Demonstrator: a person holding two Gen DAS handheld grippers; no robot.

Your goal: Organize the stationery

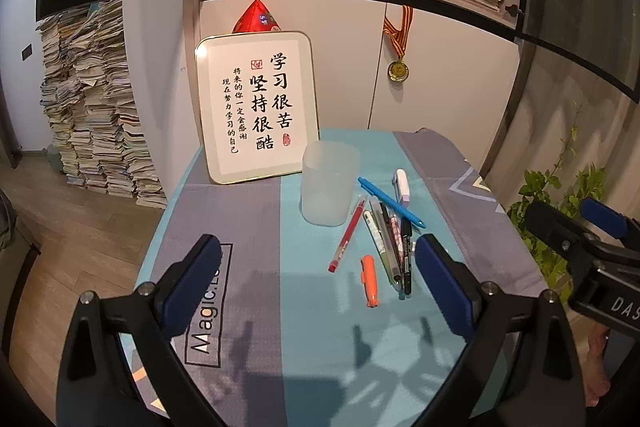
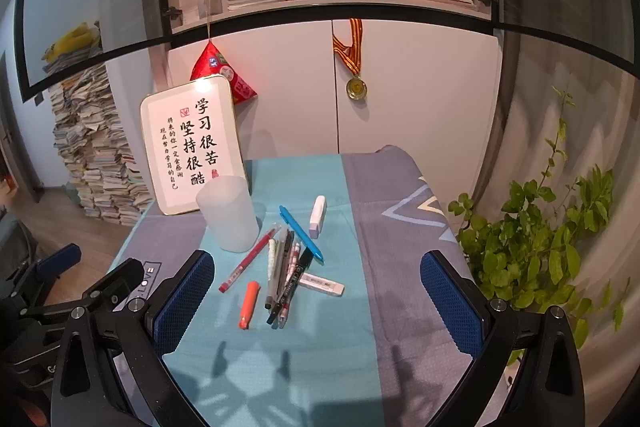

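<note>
Left claw: jaws spread wide with nothing between them, held above the near part of the table; its dark frame also shows at the left edge of the right camera's view
Right claw: jaws wide apart and empty, held above the near part of the table, to the right of the left claw
Tablecloth: teal and grey-purple panels with shadows of both claws on the near part
Orange marker: short, nearest item of the pile, lying apart to the left of the pen bundle
Red pen: lies slanted, far end pointing toward the cup, just left of the bundle
Pen bundle: several pens, light, dark and patterned, lie side by side and overlap, pointing away from the cameras
White eraser: flat rectangular piece lying crosswise at the right of the bundle, touching it
Blue pen: lies diagonally across the far end of the bundle
White and lilac marker: lies alone just right of the blue pen
Cup: frosted, translucent, upright, just left of the pens and beyond them
Framed sign: black calligraphy, leans upright at the table's far left behind the cup
Medal: hangs on a striped ribbon from the white cabinet
Plant: green leaves to the right of the table
</note>
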